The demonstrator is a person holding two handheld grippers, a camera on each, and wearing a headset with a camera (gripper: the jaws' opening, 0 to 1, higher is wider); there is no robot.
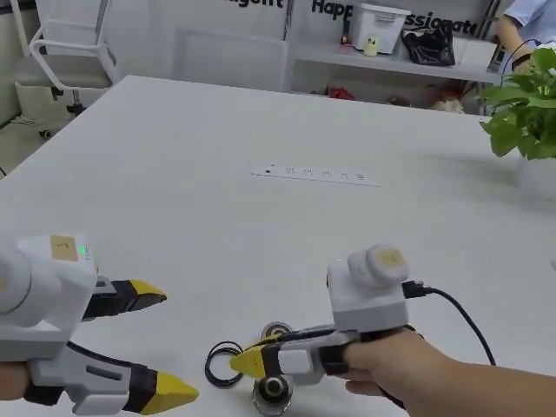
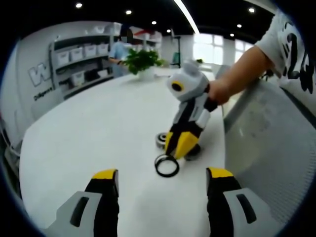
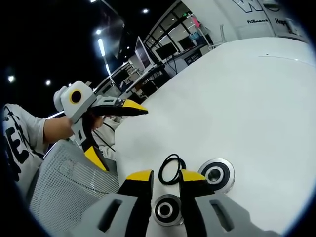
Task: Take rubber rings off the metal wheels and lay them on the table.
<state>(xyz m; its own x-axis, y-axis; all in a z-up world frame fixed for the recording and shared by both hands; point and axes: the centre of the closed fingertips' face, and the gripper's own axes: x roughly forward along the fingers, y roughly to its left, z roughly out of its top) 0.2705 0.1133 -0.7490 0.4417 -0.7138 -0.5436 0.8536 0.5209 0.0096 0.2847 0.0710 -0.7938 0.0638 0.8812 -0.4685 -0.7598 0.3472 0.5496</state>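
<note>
In the right gripper view, the right gripper [image 3: 166, 177] was seen with jaws narrowly apart and a wheel [image 3: 167, 210] framed in the gap. Whether it was clamped could not be told. From the left gripper view the same tips read as one yellow wedge. Just past them, black rings [image 3: 172, 169] lay on the table [image 3: 256, 98], with a second wheel [image 3: 216, 173] beside them. The left gripper [image 2: 161, 175] was held wide apart, nothing between. Farther off, a power strip [image 1: 314, 174] was made out in the head view.

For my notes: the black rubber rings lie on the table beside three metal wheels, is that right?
Not quite: the right gripper view shows two metal wheels, not three. The black rubber rings do lie on the table beside them.
</note>
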